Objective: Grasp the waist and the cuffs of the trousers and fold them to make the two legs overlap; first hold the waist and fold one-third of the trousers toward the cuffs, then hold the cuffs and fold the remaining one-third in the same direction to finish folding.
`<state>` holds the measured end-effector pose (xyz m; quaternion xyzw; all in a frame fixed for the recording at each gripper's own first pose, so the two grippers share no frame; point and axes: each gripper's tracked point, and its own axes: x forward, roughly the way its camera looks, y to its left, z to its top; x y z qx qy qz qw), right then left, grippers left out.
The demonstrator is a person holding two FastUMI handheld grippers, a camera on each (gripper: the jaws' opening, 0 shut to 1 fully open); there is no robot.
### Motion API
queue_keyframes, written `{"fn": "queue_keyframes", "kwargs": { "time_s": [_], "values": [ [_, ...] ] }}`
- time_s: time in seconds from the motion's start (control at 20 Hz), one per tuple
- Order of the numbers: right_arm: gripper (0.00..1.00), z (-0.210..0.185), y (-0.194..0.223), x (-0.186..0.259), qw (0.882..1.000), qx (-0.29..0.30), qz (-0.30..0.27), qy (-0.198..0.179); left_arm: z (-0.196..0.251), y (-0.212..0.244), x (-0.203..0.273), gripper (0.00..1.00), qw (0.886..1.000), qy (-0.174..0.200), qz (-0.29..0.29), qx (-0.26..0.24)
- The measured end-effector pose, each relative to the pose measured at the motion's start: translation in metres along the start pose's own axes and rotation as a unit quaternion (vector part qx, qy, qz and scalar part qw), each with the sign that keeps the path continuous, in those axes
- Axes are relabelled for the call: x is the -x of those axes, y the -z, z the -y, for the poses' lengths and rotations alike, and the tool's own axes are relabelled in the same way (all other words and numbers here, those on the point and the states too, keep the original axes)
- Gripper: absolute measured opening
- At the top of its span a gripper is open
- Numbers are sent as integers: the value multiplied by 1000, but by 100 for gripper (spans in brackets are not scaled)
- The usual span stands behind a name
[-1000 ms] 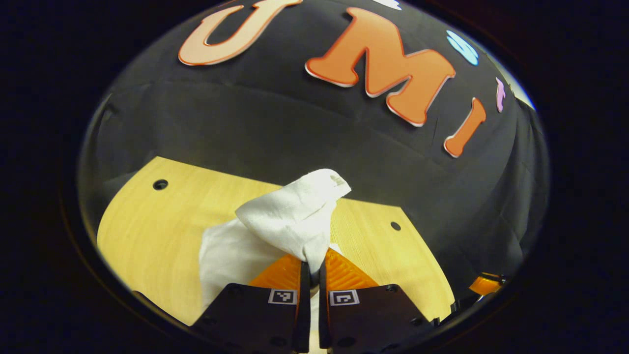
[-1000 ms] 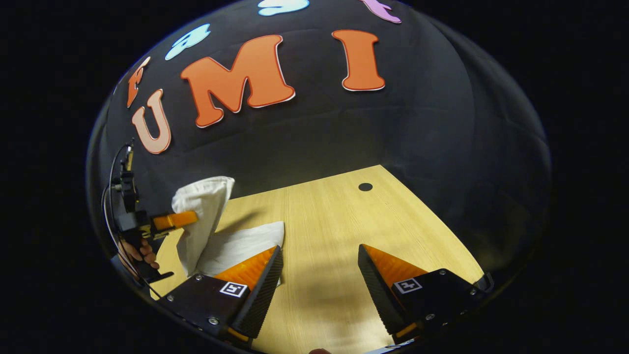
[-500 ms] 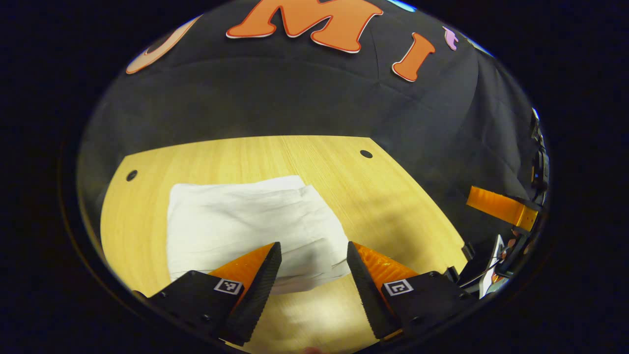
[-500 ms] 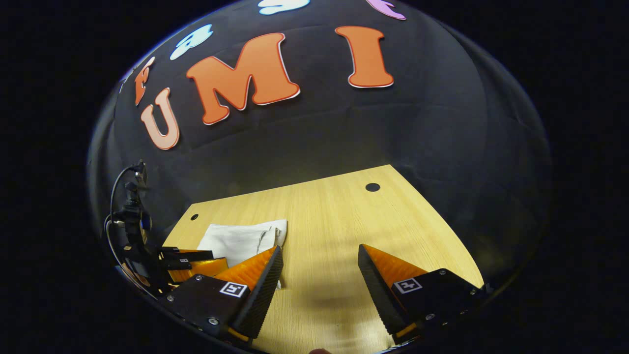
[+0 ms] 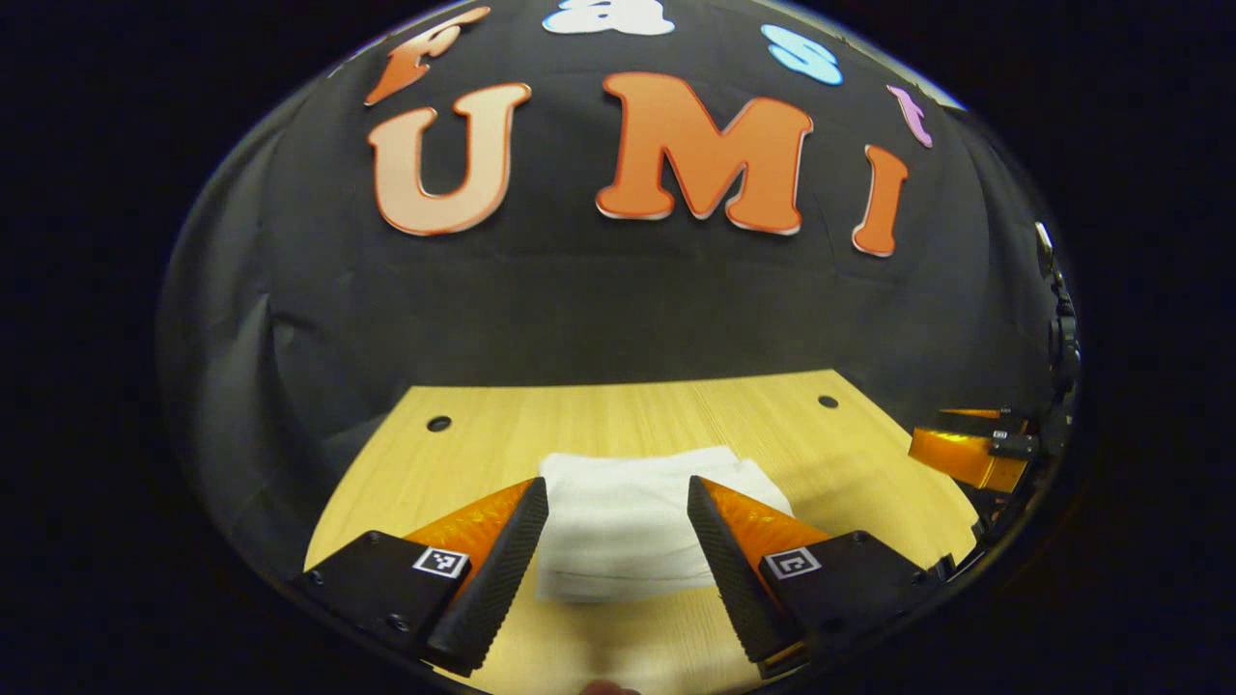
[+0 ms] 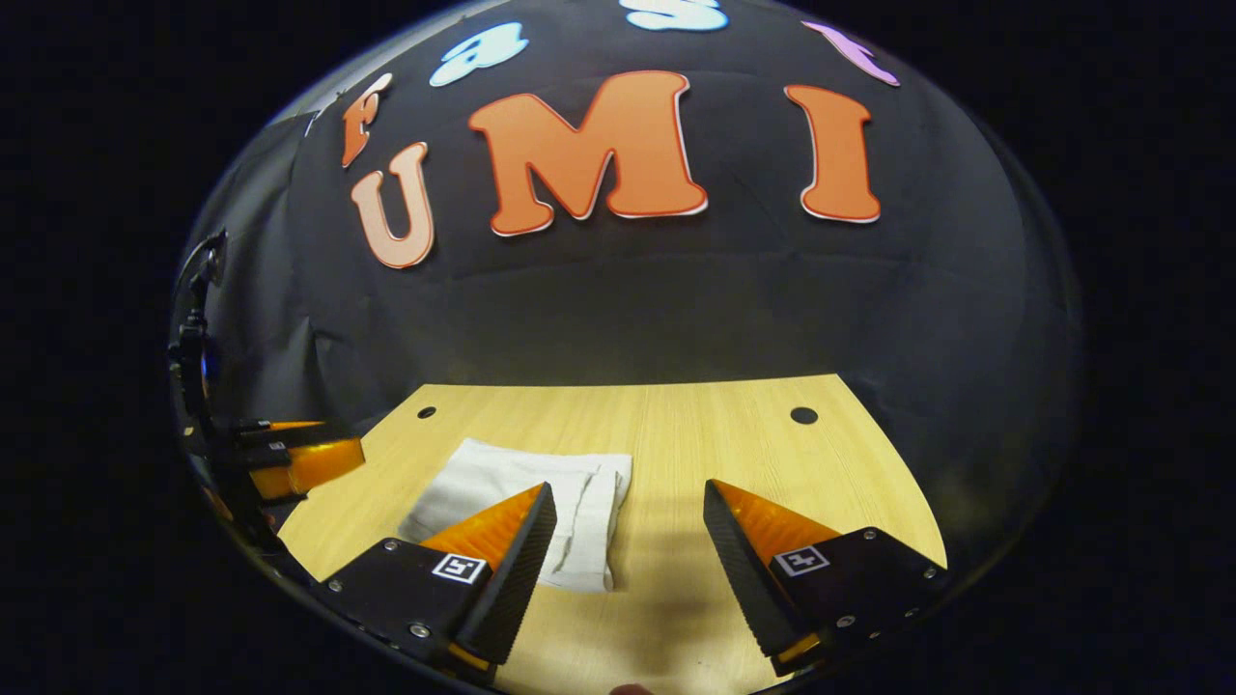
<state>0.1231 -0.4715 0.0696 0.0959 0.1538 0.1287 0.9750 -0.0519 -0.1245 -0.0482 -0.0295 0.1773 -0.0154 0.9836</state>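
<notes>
Trousers (image 5: 628, 521): white, folded into a compact flat rectangle, lying on the table (image 5: 869, 473). In the left gripper view the bundle sits near the middle of the table's width, toward the near side, with layered edges stacked along its near edge. In the right gripper view the trousers (image 6: 512, 492) lie on the table's left half, and the stacked fold edges show along the bundle's right side.

Left gripper (image 5: 618, 526): its 2 fingers stand wide apart, nothing between them gripped. In its own view the fingers frame the bundle, 1 on each side; whether either tip touches the cloth I cannot tell. In the right gripper view the left gripper (image 6: 290, 458) shows at the far left, off the table's left edge and apart from the trousers, with a cable rising above it.

Right gripper (image 6: 628, 526): fingers likewise spread wide, holding nothing. Its left finger overlaps the bundle's near right corner in its view; contact cannot be judged. The gap between the fingers shows bare table (image 6: 734, 444). In the left gripper view the right gripper (image 5: 966, 454) sits at the far right, past the table's right edge, well apart from the trousers.

Table: light wood grain, 2 small dark holes near the far corners (image 5: 439, 423). Black cloth wall (image 5: 618, 299) behind.
</notes>
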Motion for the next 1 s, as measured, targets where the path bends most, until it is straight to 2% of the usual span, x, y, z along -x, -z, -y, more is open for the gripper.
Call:
{"fn": "queue_keyframes", "kwargs": {
  "time_s": [0.1, 0.25, 0.4, 0.55, 0.8, 1.0],
  "values": [
    [93, -29, -10, 5, 1000, 0, 20, -9, -8, -20, 18, 95, 998, -17, 55, 3],
    [93, -58, -12, 2, 999, 7, 32, -10, -8, -52, 51, 95, 991, -17, 129, 8],
    [95, -84, -5, 6, 999, 10, 34, -21, 5, -72, 79, 95, 984, -23, 172, -34],
    [96, -108, -4, 11, 998, 24, 42, -33, 8, -81, 83, 95, 980, -13, 189, -54],
    [97, -125, -24, 24, 995, 37, 85, -44, -11, -78, 96, 95, 981, -4, 194, -2],
    [97, -136, -31, 33, 992, 47, 110, -49, -17, -75, 100, 95, 981, -10, 193, 0]
  ]
}}
